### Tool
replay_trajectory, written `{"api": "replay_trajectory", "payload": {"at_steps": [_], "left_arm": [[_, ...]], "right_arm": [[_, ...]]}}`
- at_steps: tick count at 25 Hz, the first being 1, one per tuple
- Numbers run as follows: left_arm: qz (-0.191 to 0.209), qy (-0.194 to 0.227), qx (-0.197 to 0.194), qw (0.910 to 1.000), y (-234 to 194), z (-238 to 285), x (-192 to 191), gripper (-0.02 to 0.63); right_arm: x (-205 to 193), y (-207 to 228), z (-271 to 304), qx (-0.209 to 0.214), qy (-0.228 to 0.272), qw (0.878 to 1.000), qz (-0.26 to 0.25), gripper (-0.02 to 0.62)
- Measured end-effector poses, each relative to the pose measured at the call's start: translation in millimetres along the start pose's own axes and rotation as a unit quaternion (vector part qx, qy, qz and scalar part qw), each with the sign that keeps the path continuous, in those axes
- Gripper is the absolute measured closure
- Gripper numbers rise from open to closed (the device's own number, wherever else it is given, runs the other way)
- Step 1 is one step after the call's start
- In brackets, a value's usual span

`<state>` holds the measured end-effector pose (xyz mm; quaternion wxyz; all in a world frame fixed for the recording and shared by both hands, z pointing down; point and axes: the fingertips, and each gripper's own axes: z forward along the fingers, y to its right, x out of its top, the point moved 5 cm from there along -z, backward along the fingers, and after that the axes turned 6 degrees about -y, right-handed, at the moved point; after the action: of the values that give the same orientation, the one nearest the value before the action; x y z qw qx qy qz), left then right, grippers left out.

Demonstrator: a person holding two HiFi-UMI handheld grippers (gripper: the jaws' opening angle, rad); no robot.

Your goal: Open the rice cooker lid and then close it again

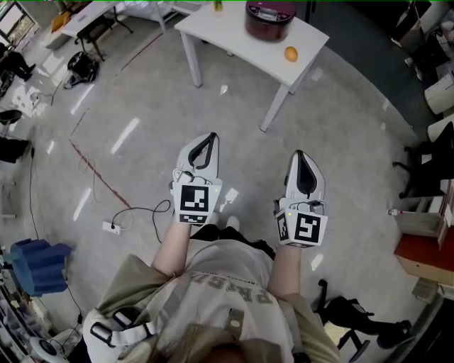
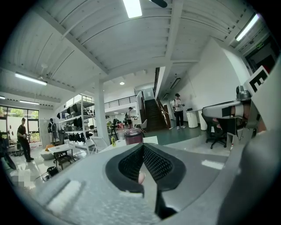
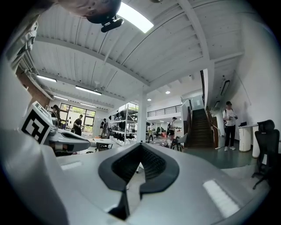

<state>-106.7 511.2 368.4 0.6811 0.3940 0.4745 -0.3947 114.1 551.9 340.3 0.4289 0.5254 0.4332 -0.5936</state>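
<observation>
A dark red rice cooker [image 1: 269, 18] with its lid down stands on a white table [image 1: 234, 39] at the top of the head view, well ahead of both grippers. The left gripper view shows the cooker [image 2: 133, 136] small in the distance, just above the jaw tips. My left gripper [image 1: 210, 136] and right gripper [image 1: 299, 154] are held side by side at waist height over the floor, both shut with nothing between the jaws. The left gripper [image 2: 142, 147] and the right gripper [image 3: 140, 147] point roughly level across the hall.
An orange [image 1: 291, 54] lies on the table to the right of the cooker. A power strip with cable [image 1: 111, 227] lies on the floor at left, and a blue object [image 1: 37, 264] beyond it. Chairs and boxes [image 1: 425, 234] crowd the right side. People stand far off in the hall.
</observation>
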Motion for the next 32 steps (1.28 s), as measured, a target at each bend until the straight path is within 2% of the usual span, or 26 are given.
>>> {"api": "replay_trajectory", "payload": {"at_steps": [6, 10, 11, 13, 15, 17, 18, 21, 32], "left_arm": [[-0.013, -0.001, 0.018, 0.9998, 3, 8, 6, 0.6], [-0.011, 0.008, 0.027, 0.9995, 7, 14, 22, 0.6], [-0.009, 0.011, 0.028, 0.9995, 9, 15, 26, 0.6], [-0.011, 0.017, 0.028, 0.9994, 10, 14, 32, 0.598], [-0.017, 0.023, 0.02, 0.9994, 12, 15, 38, 0.506], [-0.016, 0.025, 0.007, 0.9995, 15, 16, 44, 0.359], [-0.013, 0.026, 0.003, 0.9996, 17, 16, 45, 0.331], [-0.01, 0.019, -0.002, 0.9998, 18, 20, 42, 0.298], [-0.008, -0.002, -0.014, 0.9999, -9, 55, 31, 0.298]], "right_arm": [[-4, 20, 1, 0.011, 0.007, 0.999, 0.037, 0.595], [-2, 38, -1, 0.024, 0.027, 0.996, 0.086, 0.592], [-1, 42, -1, 0.028, 0.03, 0.995, 0.094, 0.561], [1, 47, -1, 0.033, 0.036, 0.993, 0.103, 0.45], [4, 52, 0, 0.033, 0.041, 0.993, 0.108, 0.383], [6, 56, 0, 0.033, 0.044, 0.992, 0.111, 0.342], [7, 57, 0, 0.033, 0.046, 0.992, 0.113, 0.334], [8, 57, 3, 0.042, 0.05, 0.991, 0.12, 0.336], [6, 54, 43, 0.029, 0.041, 0.992, 0.117, 0.334]]}}
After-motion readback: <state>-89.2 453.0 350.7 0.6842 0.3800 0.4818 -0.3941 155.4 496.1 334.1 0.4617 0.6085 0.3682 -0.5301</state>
